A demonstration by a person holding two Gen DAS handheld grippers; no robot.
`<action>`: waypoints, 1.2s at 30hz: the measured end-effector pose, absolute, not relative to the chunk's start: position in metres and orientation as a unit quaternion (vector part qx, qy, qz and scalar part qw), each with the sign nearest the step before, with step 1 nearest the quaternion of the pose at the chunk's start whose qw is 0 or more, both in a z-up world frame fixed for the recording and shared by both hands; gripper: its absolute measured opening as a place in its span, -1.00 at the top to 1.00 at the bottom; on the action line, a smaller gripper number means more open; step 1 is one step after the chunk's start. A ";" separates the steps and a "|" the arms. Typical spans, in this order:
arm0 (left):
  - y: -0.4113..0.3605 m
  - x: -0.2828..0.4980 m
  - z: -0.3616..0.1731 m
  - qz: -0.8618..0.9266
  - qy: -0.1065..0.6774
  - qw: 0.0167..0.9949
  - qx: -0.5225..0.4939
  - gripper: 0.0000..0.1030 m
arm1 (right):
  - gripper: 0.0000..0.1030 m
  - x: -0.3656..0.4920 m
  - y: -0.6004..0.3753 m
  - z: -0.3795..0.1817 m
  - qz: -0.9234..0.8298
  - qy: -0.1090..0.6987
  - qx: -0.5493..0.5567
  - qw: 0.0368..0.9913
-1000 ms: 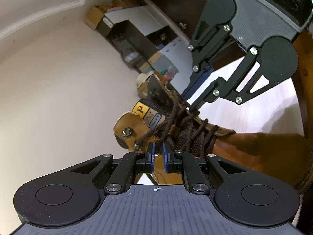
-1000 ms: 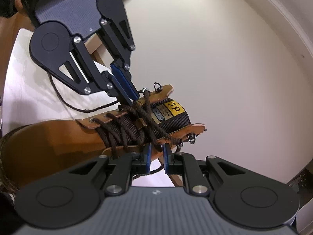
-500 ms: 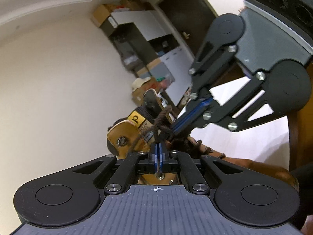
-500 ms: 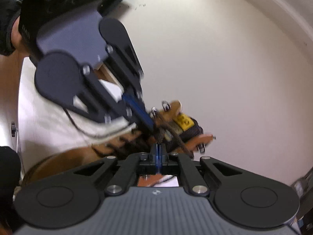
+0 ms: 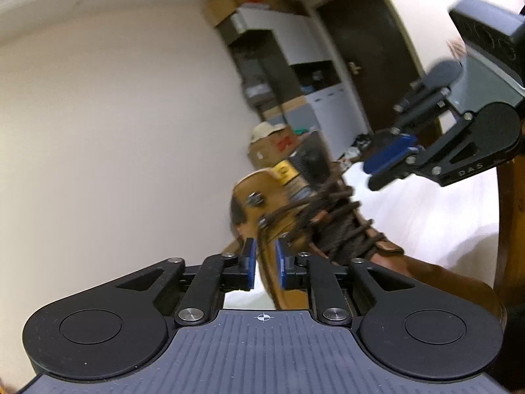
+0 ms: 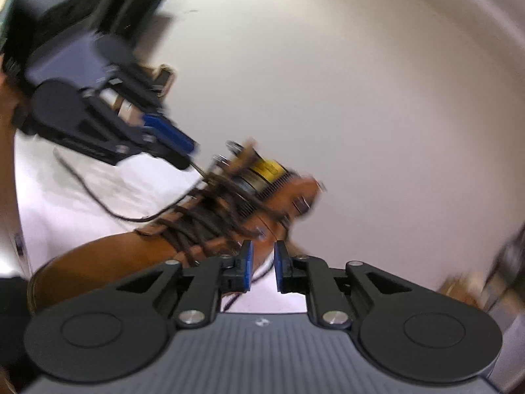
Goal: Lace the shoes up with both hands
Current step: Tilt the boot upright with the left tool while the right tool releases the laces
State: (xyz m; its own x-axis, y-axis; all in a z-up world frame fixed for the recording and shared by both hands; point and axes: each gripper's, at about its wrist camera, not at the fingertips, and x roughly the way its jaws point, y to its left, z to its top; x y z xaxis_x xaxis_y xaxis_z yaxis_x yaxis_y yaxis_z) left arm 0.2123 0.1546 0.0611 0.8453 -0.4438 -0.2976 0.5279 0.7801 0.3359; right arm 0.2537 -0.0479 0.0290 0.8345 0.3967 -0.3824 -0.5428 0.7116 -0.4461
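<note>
A tan leather boot [image 5: 410, 269] with dark brown laces [image 5: 344, 226] and a yellow tongue tag [image 5: 283, 170] lies on a white table [image 5: 426, 216]. My left gripper [image 5: 264, 252] sits at the boot's cuff with its jaws opening. A lace strand runs between the blue pads, and they do not press on it. My right gripper [image 5: 377, 167] hovers beyond the boot, up and to the right. In the right wrist view, my right gripper [image 6: 262, 252] is at the other side of the boot [image 6: 98, 256], jaws opening, gripping nothing. The left gripper [image 6: 183, 151] is blurred at upper left.
A loose lace end [image 6: 95, 197] trails over the white table [image 6: 65, 223]. Cardboard boxes [image 5: 275, 144], a cabinet [image 5: 295, 52] and a dark door [image 5: 370, 65] stand behind. A wooden frame [image 5: 505, 213] borders the table on the right. A plain wall [image 6: 361, 98] fills the background.
Both grippers were shut on lace strands half a second ago and now stand open. Both have rolled and pulled apart, each now farther from the boot's cuff.
</note>
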 end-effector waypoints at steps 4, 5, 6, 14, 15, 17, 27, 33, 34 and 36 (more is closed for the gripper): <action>0.164 0.228 0.064 -0.273 0.120 0.938 0.177 0.68 | 0.65 0.276 -0.069 0.033 0.281 0.167 -0.196 0.924; 0.165 0.232 0.065 -0.279 0.126 0.936 0.172 0.68 | 0.64 0.277 -0.071 0.033 0.282 0.166 -0.192 0.925; 0.166 0.236 0.065 -0.284 0.130 0.935 0.169 0.68 | 0.62 0.279 -0.073 0.033 0.283 0.165 -0.187 0.926; 0.175 0.260 0.067 -0.281 0.157 0.931 0.175 0.69 | 0.57 0.293 -0.076 0.031 0.288 0.170 -0.163 0.928; 0.176 0.262 0.067 -0.284 0.159 0.929 0.174 0.73 | 0.57 0.297 -0.077 0.031 0.286 0.172 -0.160 0.929; 0.177 0.263 0.067 -0.292 0.160 0.927 0.173 0.79 | 0.60 0.304 -0.079 0.029 0.288 0.178 -0.146 0.930; 0.178 0.260 0.045 -0.296 0.194 0.913 0.203 0.96 | 0.97 0.317 -0.085 -0.003 0.294 0.270 -0.154 0.904; 0.180 0.254 0.047 -0.283 0.194 0.917 0.202 0.95 | 0.97 0.307 -0.088 0.006 0.296 0.278 -0.152 0.901; 0.180 0.253 0.047 -0.279 0.194 0.919 0.200 0.95 | 0.97 0.305 -0.089 0.007 0.296 0.279 -0.152 0.901; 0.181 0.247 0.048 -0.271 0.197 0.922 0.194 0.94 | 0.97 0.302 -0.091 0.008 0.296 0.279 -0.147 0.901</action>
